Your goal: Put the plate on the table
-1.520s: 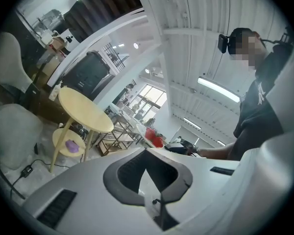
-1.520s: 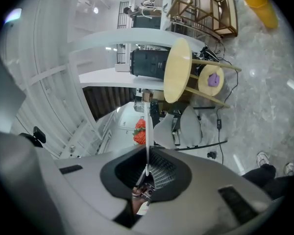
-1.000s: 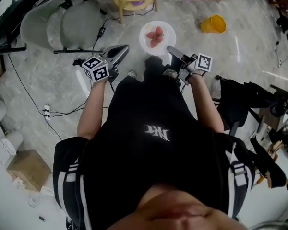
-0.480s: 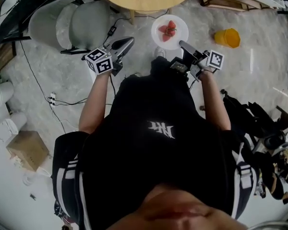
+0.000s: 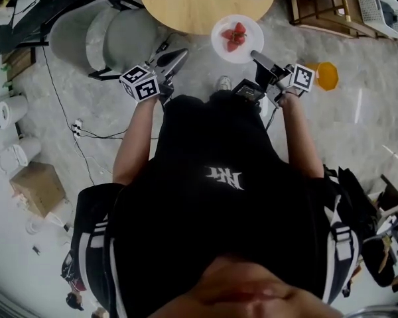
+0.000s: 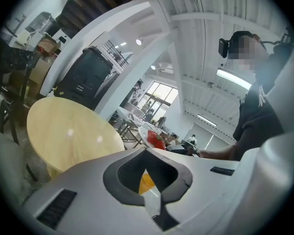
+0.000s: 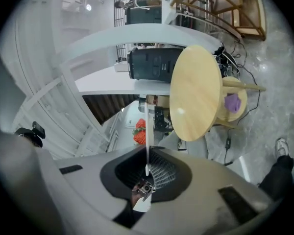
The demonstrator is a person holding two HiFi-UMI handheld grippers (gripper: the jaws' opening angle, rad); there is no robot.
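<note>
Plate point(image 5: 237, 40): in the air, carried by its rim, not set down yet.
Table point(image 5: 199, 2): round, wooden. The plate overlaps its near edge in the head view; can't tell whether it is over the top or just short of it.
Chair point(image 5: 109, 35): grey, just left of the table, not involved.
Right gripper point(image 5: 257, 58): jaws almost together, clamped on the plate's rim; plate shows edge-on between them in the right gripper view.
Left gripper point(image 5: 174, 59): jaws together, nothing held, near the table edge, apart from the plate.
Strawberries point(image 5: 235, 37): red, lying on the plate.
Progress: pickup and carry look done. Left, by my read: get the plate over the top, lower it, release.
</note>
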